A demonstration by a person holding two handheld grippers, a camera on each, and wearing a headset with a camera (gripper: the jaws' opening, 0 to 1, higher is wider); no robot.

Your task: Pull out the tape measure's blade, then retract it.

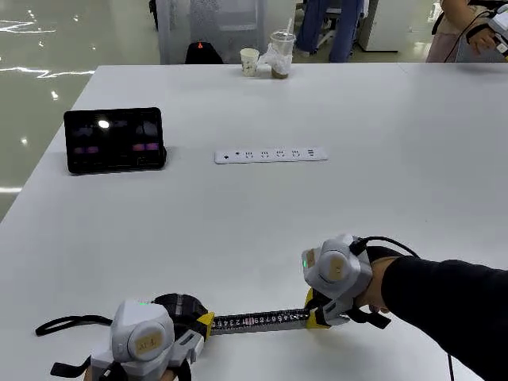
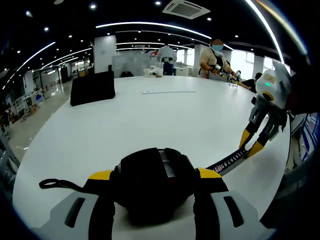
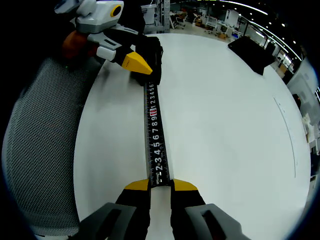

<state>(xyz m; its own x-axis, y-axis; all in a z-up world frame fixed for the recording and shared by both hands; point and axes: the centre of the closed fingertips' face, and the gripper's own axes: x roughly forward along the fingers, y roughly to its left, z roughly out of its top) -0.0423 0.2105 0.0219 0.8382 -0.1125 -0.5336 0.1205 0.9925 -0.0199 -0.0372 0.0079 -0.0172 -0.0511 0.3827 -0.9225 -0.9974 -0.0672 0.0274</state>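
White table (image 1: 317,222); left gripper (image 2: 154,175) clamps rounded black case (image 1: 181,305), right gripper (image 3: 160,186) pinches flat blade (image 3: 152,130).

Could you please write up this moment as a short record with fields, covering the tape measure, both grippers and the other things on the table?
left gripper: shut on the tape measure case
right gripper: shut on the tip of the blade
blade: pulled out, straight between case and right gripper, numbers facing up
strap: black loop lying on the table beside the case
other things: tablet, power strip, cups at the far edge
task stage: blade out, not yet retracted
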